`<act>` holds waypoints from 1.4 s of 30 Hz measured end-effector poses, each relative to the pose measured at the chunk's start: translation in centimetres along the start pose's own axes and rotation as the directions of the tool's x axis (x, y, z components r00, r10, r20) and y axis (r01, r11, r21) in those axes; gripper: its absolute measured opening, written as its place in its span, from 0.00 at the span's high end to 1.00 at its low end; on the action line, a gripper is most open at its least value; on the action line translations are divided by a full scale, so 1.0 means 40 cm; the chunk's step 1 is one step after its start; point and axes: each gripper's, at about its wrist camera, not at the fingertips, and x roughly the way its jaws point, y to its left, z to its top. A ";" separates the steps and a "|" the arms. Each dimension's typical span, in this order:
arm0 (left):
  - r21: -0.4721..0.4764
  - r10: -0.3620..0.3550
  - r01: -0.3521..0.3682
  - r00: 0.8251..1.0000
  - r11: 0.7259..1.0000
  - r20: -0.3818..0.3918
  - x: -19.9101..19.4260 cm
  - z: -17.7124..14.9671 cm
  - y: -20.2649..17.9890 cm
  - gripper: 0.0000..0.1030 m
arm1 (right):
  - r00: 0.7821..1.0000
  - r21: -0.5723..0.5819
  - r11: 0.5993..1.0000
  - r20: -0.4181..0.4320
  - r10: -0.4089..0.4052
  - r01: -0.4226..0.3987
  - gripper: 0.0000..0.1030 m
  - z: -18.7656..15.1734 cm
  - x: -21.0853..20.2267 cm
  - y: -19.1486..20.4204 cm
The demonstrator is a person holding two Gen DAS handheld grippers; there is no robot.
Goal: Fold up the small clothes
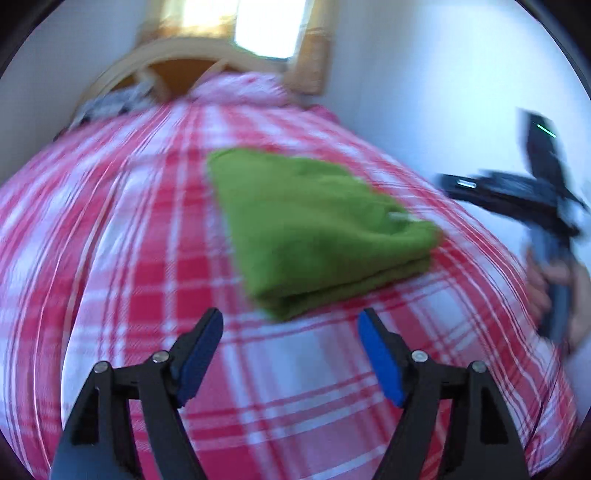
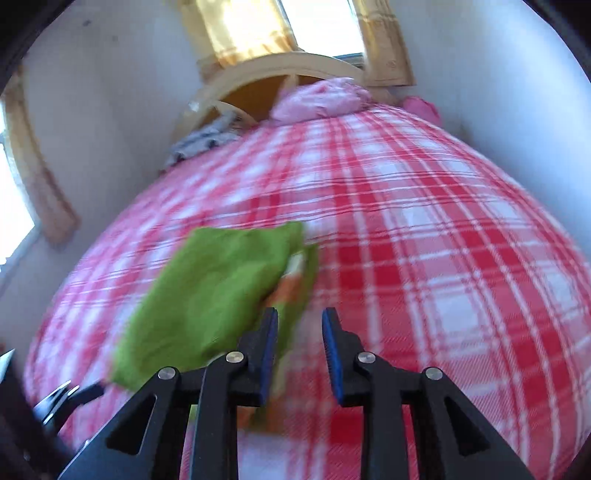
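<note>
A folded green garment [image 1: 317,229] lies on the red and white checked bed cover [image 1: 129,229]. My left gripper [image 1: 290,325] is open and empty, just short of the garment's near edge. In the right wrist view the green garment [image 2: 207,295] lies to the left of my right gripper [image 2: 300,323], with an orange and white patch showing at its right edge. The right gripper's jaws stand partly apart and hold nothing. The right gripper also shows in the left wrist view [image 1: 535,192], raised at the right in a hand. Both views are blurred.
A pink pillow [image 2: 321,98] and a wooden headboard [image 2: 266,70] are at the far end of the bed. A grey patterned cloth [image 2: 203,142] lies near the headboard. White walls flank the bed, and a curtained window [image 2: 258,26] is behind it.
</note>
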 end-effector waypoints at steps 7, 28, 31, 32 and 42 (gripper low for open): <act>0.010 0.076 -0.076 0.995 0.997 -0.072 0.061 0.006 -0.027 0.24 | 0.993 -0.079 0.993 -0.076 0.085 -0.091 0.41 -0.050 0.051 0.117; -0.024 0.168 -0.169 0.986 0.985 -0.022 -0.020 0.039 0.101 0.31 | 0.974 -0.007 0.999 -0.220 0.050 -0.053 0.92 -0.177 0.062 0.049; -0.059 0.160 -0.158 0.987 0.986 0.034 -0.033 0.103 0.119 0.26 | 0.988 -0.026 0.999 -0.155 0.017 -0.021 0.82 -0.133 0.015 0.081; -0.064 0.162 -0.159 0.986 0.985 0.047 -0.026 0.126 0.118 0.26 | 0.992 -0.016 0.999 -0.124 0.028 -0.030 0.76 -0.115 0.005 0.085; -0.115 0.157 -0.155 0.987 0.981 0.011 0.163 0.216 0.049 0.26 | 0.990 -0.020 1.000 -0.138 0.001 -0.004 0.53 0.049 0.232 0.111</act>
